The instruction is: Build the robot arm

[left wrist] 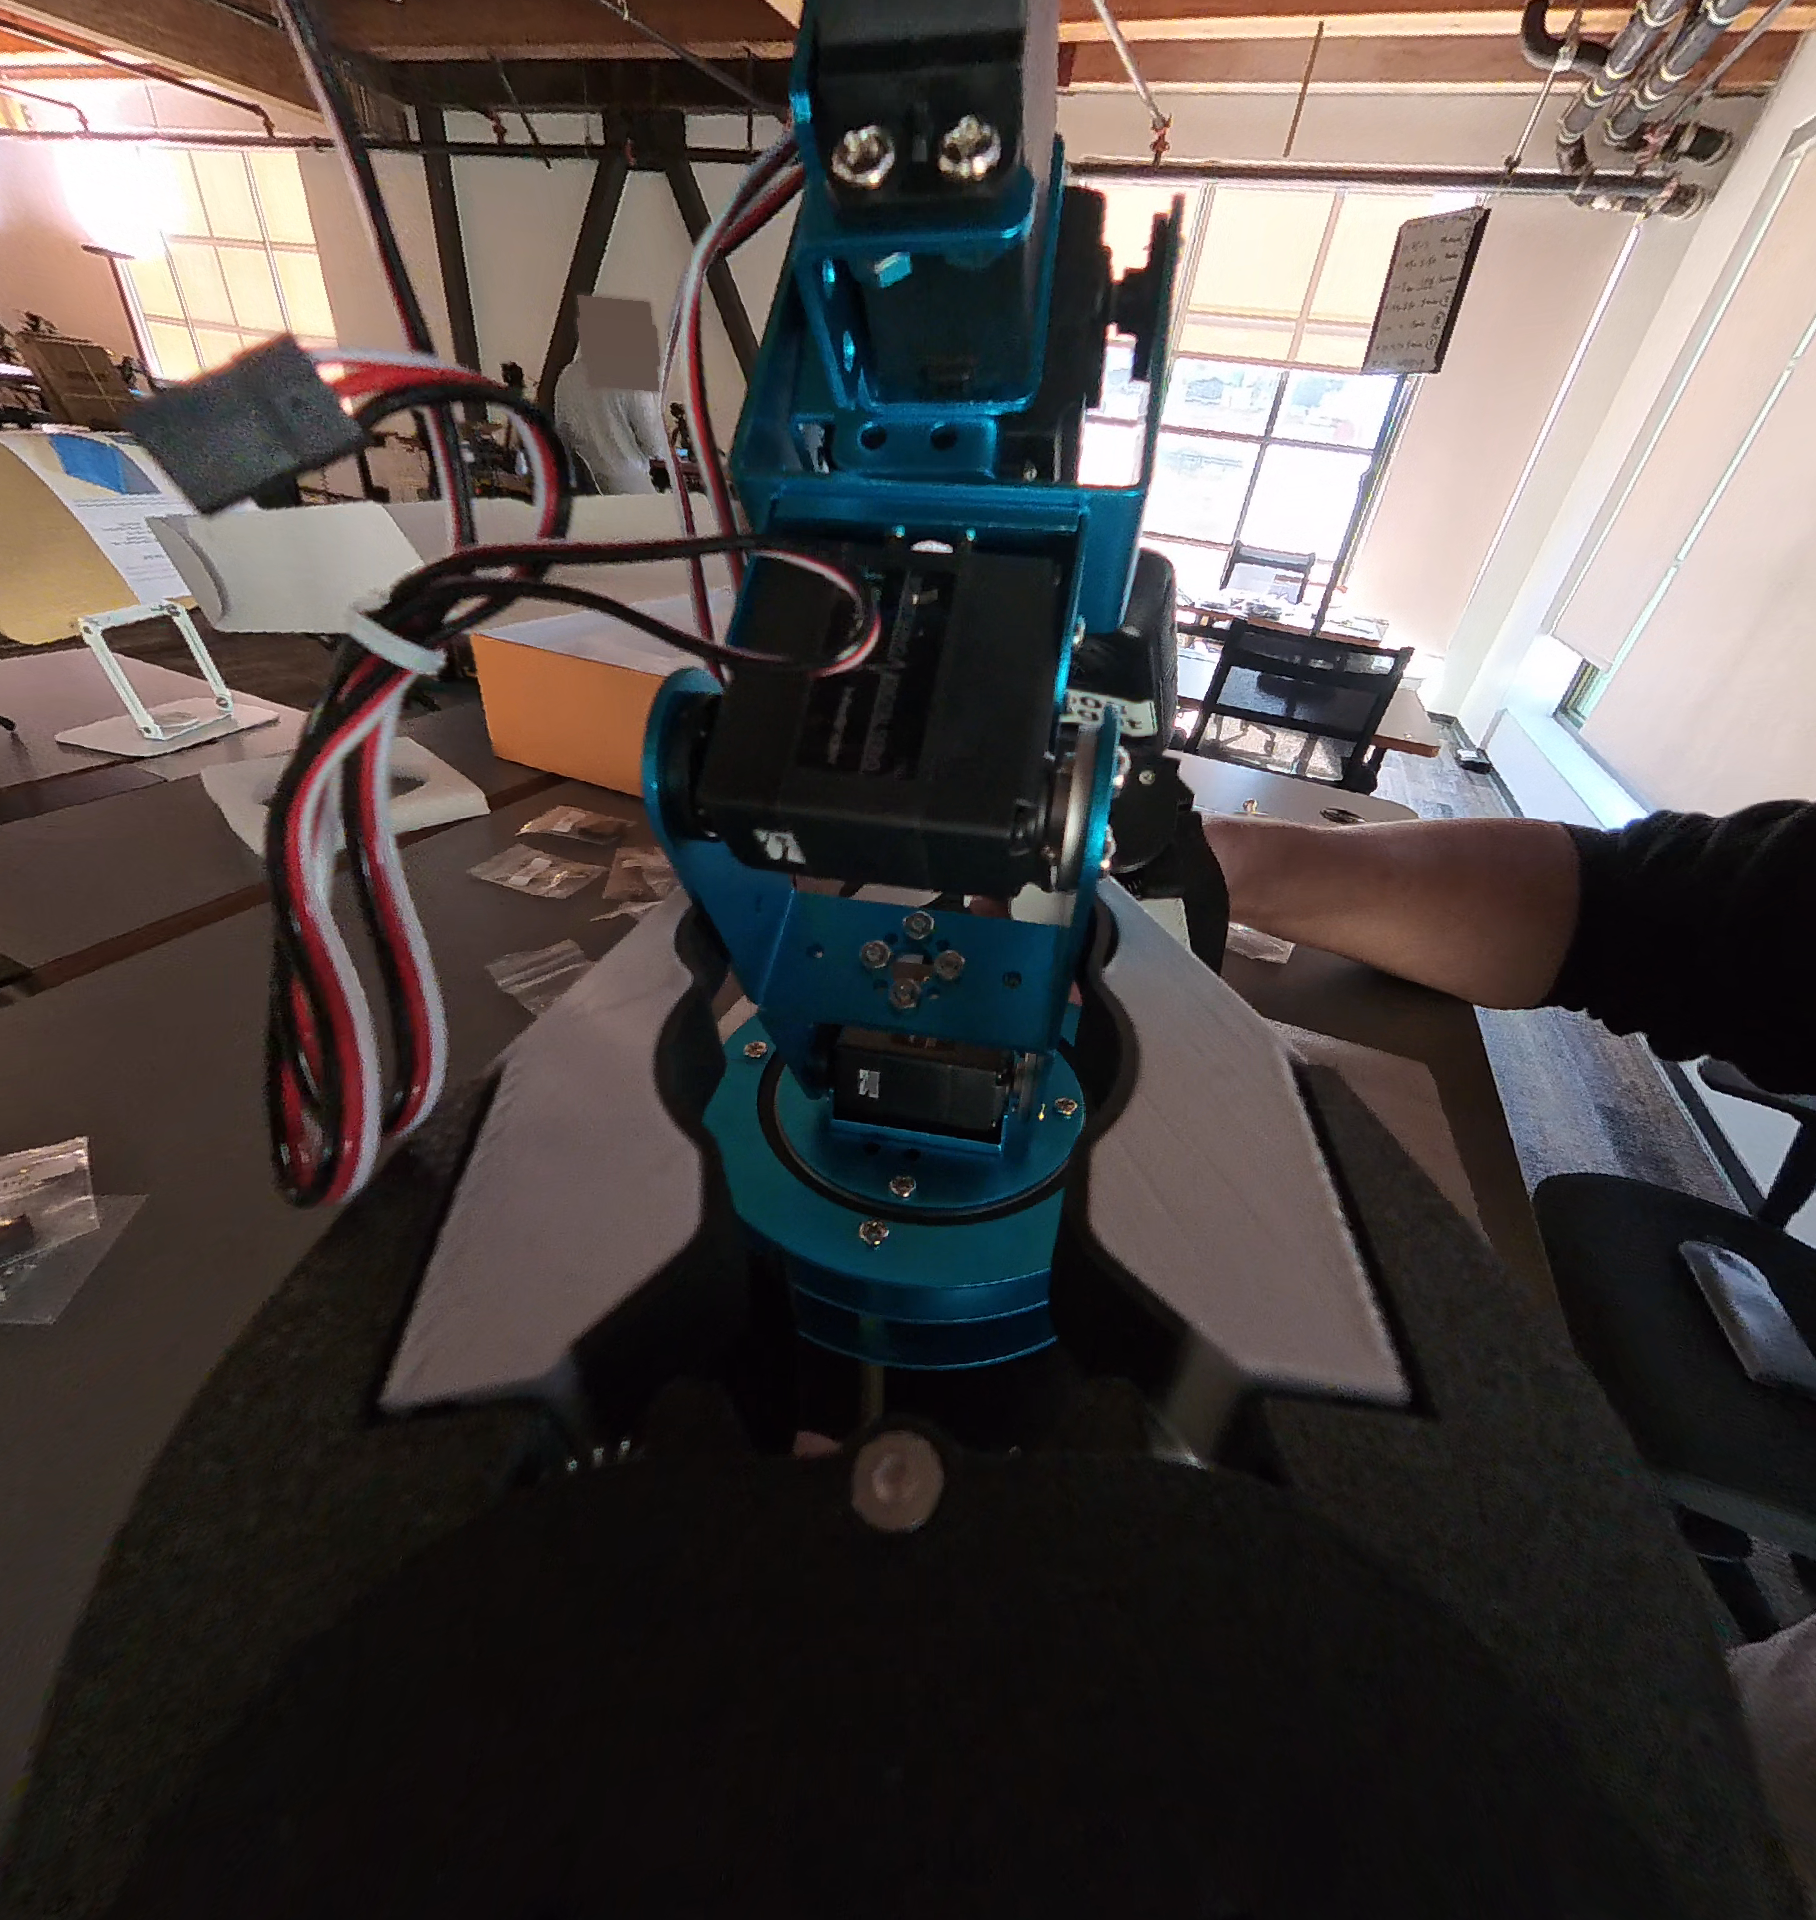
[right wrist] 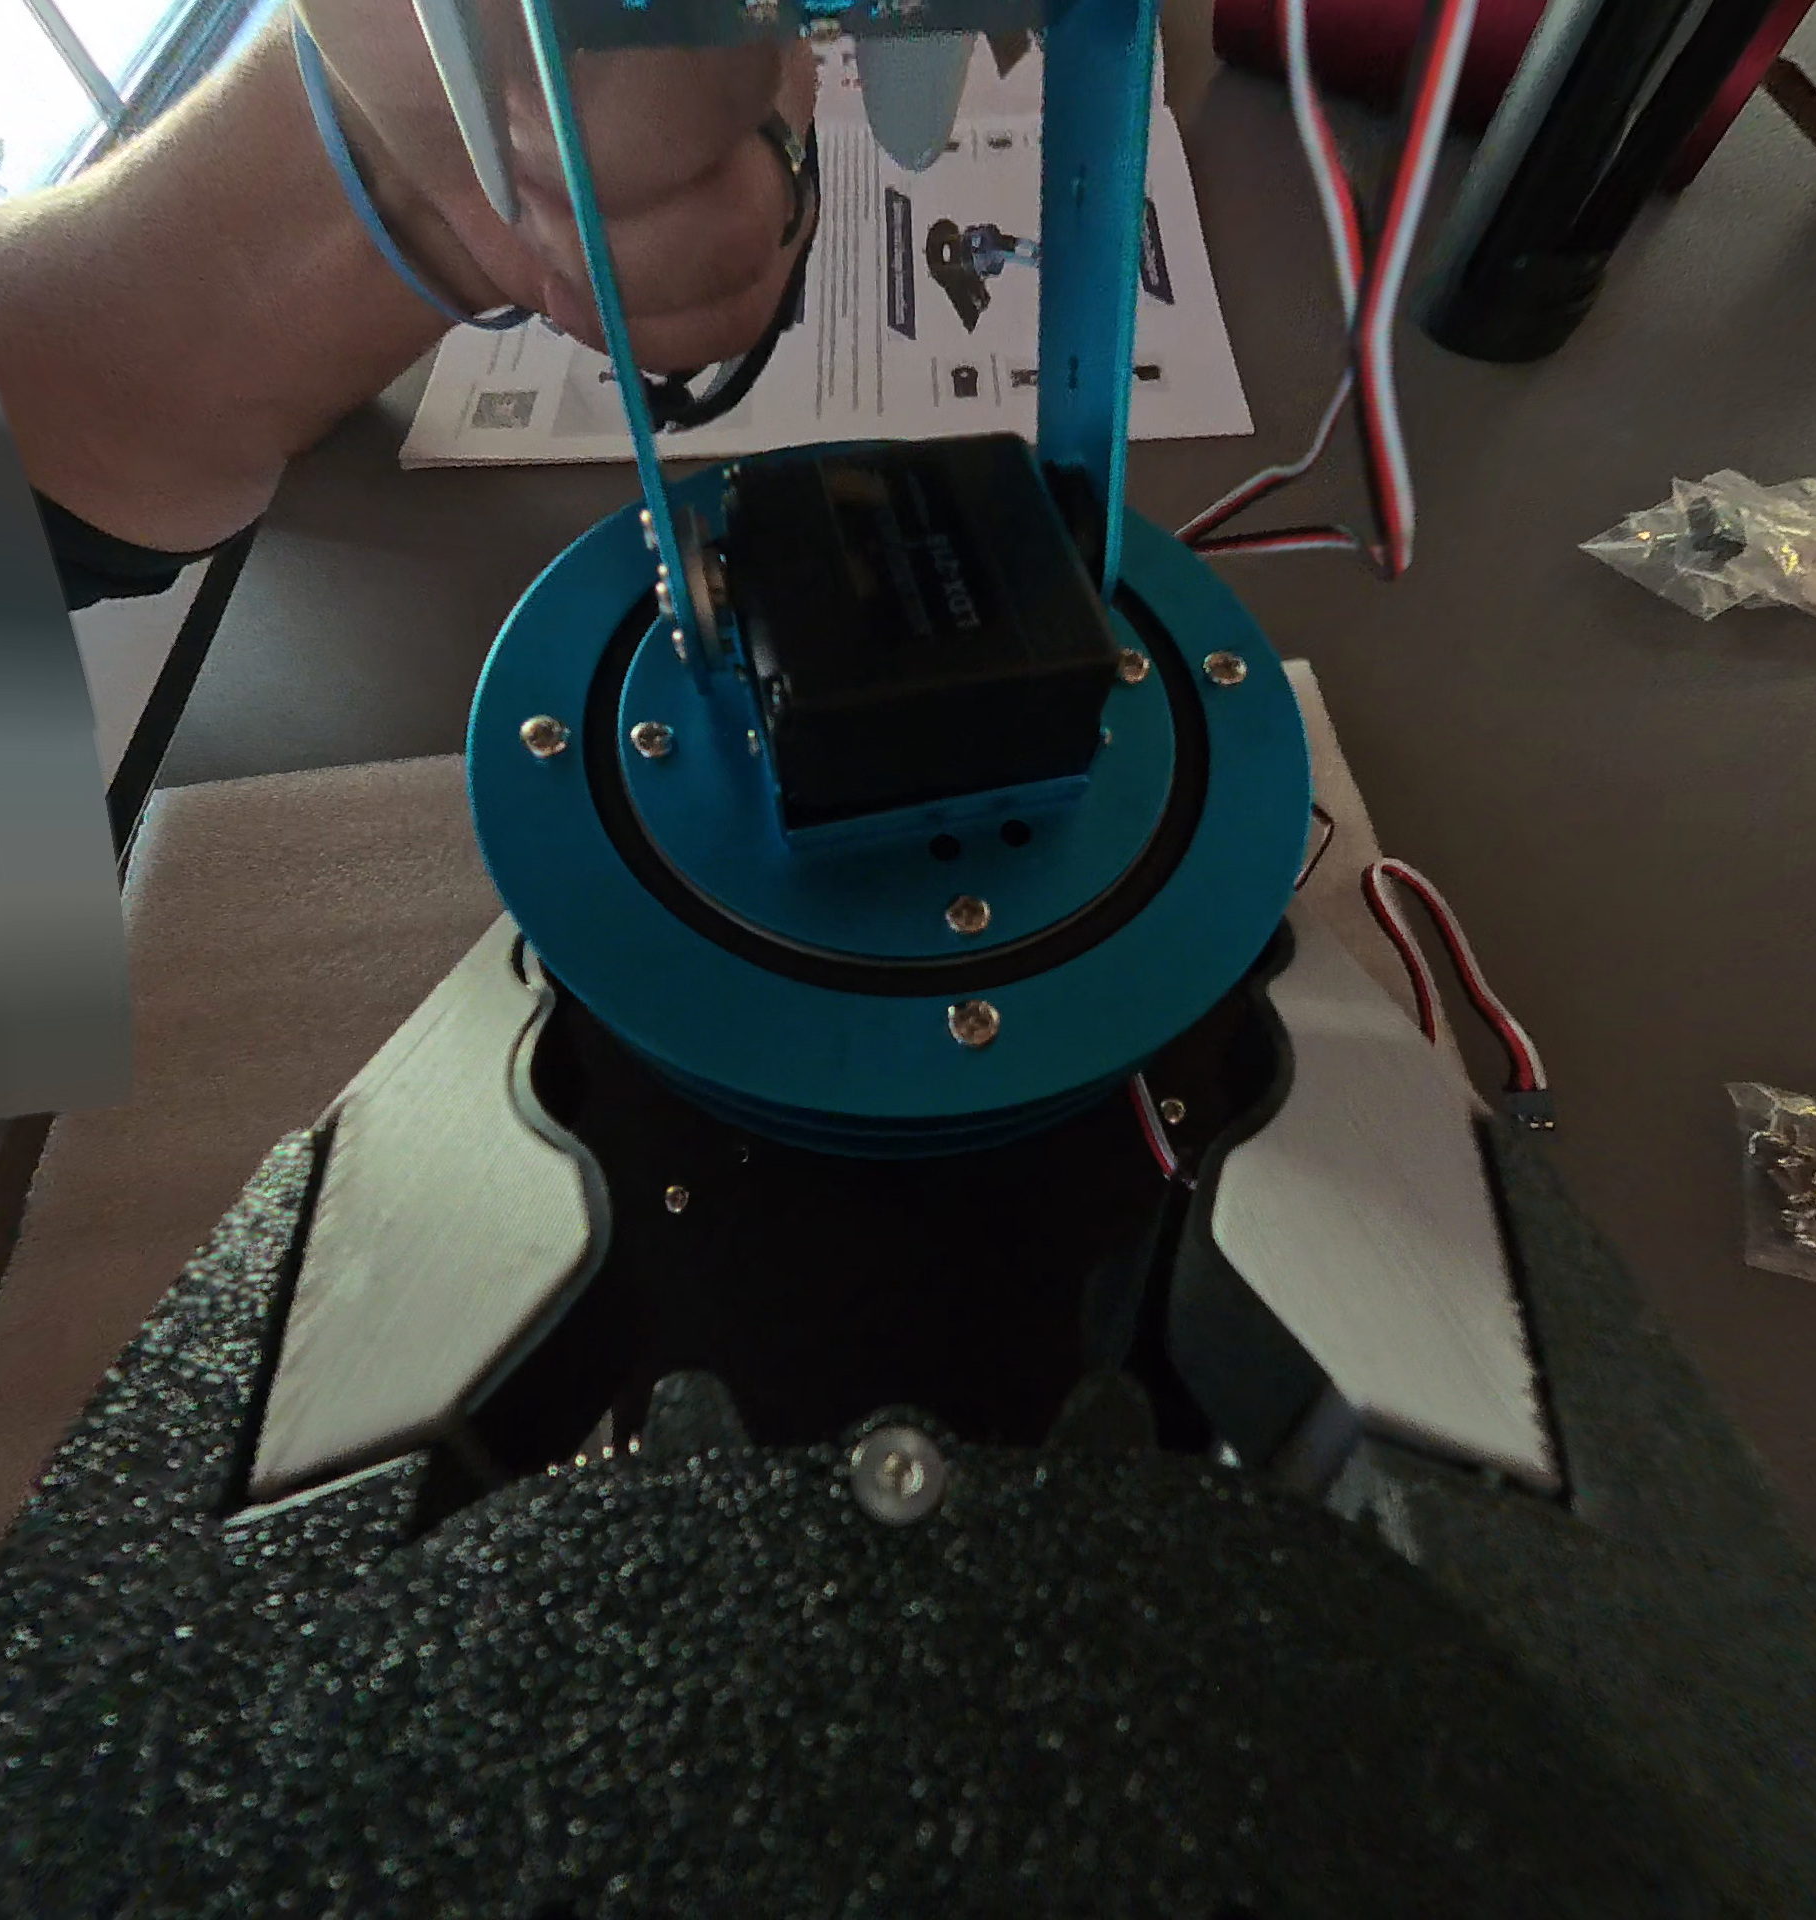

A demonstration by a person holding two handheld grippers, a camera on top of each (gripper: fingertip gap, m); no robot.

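Note:
A blue metal robot arm (left wrist: 914,623) with black servos stands upright on a dark table (left wrist: 156,1039). My left gripper (left wrist: 899,935) is shut on its lower blue bracket, just above the round base (left wrist: 893,1174). White fingers (left wrist: 571,1143) flank it. My right gripper (right wrist: 899,935) is shut on the arm's base (right wrist: 883,883) from the other side. A black plate (right wrist: 883,1247) under the blue disc fills the gap between its fingers (right wrist: 436,1195). Red, white and black servo cables (left wrist: 353,935) hang loose at the left, and also show in the right wrist view (right wrist: 1371,312).
A forearm (left wrist: 1403,894) reaches in from the right, and a hand (right wrist: 623,208) is behind the bracket. A printed sheet (right wrist: 987,312), bags of small parts (right wrist: 1735,551) and a black cylinder (right wrist: 1548,208) lie around. An orange box (left wrist: 561,707) and a chair (left wrist: 1714,1299) are nearby. The grippers' ends are close to 12 centimetres from one another. From either gripper's tips it is about 25 centimetres to the black cylinder (right wrist: 1548,208).

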